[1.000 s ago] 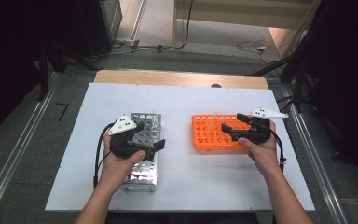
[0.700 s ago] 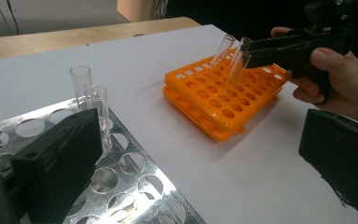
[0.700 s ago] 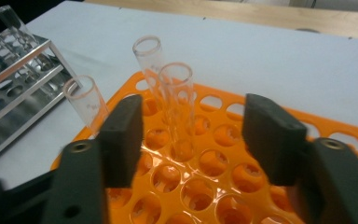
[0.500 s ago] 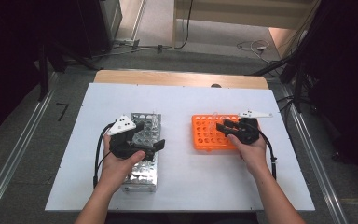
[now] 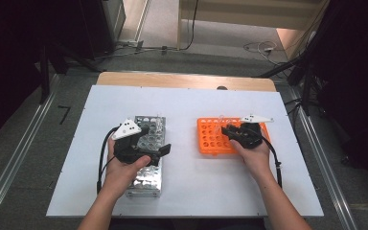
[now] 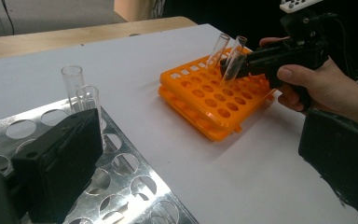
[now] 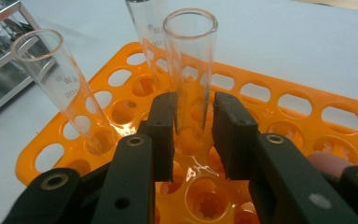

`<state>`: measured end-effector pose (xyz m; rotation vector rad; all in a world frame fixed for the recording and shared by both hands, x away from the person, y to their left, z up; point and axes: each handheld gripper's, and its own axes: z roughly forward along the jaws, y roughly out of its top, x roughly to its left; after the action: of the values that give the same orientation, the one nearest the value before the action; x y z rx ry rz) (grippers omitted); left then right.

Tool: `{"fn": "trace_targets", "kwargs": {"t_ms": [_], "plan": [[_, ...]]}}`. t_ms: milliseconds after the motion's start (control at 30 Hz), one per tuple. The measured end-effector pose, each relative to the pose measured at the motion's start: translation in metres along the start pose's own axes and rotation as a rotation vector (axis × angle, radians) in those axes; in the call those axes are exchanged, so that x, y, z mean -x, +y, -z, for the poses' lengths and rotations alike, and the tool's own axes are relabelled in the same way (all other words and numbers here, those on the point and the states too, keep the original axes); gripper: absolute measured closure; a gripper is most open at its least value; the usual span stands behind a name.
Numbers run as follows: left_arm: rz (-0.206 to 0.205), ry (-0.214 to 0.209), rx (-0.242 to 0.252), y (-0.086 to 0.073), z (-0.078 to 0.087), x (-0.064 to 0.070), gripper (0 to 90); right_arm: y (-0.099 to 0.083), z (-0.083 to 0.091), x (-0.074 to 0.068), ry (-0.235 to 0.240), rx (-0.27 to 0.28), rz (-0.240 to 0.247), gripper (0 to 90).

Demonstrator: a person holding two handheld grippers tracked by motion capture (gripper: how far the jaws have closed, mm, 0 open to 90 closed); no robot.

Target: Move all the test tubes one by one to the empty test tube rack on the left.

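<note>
An orange tube rack [image 5: 211, 140] [image 6: 200, 105] [image 7: 279, 93] lies right of centre on the white table. My right gripper [image 5: 228, 131] [image 7: 194, 109] [image 6: 230, 69] is over it, shut on a clear glass test tube [image 7: 189, 65] [image 6: 233, 58] whose lower end sits in a rack hole. Another tube [image 7: 58, 77] leans in the rack to its left, and a third tube [image 7: 145, 23] stands behind. My left gripper [image 5: 155, 140] [image 6: 200, 133] hovers over a metal rack [image 5: 146, 177] [image 6: 121, 186], jaws wide apart and empty. Two glass tubes [image 6: 81, 91] [image 5: 159, 122] stand in that rack's far end.
The white table top [image 5: 187, 105] ends at a wooden strip [image 5: 182, 80] along the far edge. A cable [image 5: 273, 158] trails from the right gripper and a cable [image 5: 100, 163] loops beside the left hand. Dark stands and floor cables lie beyond the table.
My right gripper has moved left, from the orange rack's right edge to over its holes, with the tube in it. The left gripper has stayed put.
</note>
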<state>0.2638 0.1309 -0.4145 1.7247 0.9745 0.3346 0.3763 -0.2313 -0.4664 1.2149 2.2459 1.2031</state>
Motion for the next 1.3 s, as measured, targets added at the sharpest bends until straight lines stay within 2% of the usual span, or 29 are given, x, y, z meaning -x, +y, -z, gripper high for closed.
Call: {"fn": "trace_targets", "kwargs": {"t_ms": [67,233,367,533,867,1133,1300], "plan": [[-0.001,0.001,-0.001,0.0,0.0,0.0,0.0,0.0,0.0,-0.001,-0.001,0.001,0.004,73.3],[-0.006,0.0,0.002,0.0,0.0,0.001,0.0,0.0,0.0,-0.002,-0.008,-0.001,0.007,74.0],[-0.006,-0.003,0.002,0.0,-0.001,0.002,0.0,0.002,0.004,-0.002,-0.005,0.024,0.004,74.1],[-0.008,-0.005,0.004,0.001,-0.001,0.003,0.0,0.006,0.016,-0.002,-0.002,0.067,0.004,74.2],[-0.011,-0.009,0.01,0.002,-0.001,0.004,0.0,0.013,0.044,0.0,-0.005,0.119,0.003,74.2],[-0.018,-0.012,0.016,0.003,-0.001,0.007,0.0,0.015,0.064,-0.009,0.02,0.122,0.024,74.2],[-0.02,-0.017,0.018,0.004,-0.002,0.009,0.0,0.015,0.076,-0.024,0.06,0.114,0.058,74.2]]}}
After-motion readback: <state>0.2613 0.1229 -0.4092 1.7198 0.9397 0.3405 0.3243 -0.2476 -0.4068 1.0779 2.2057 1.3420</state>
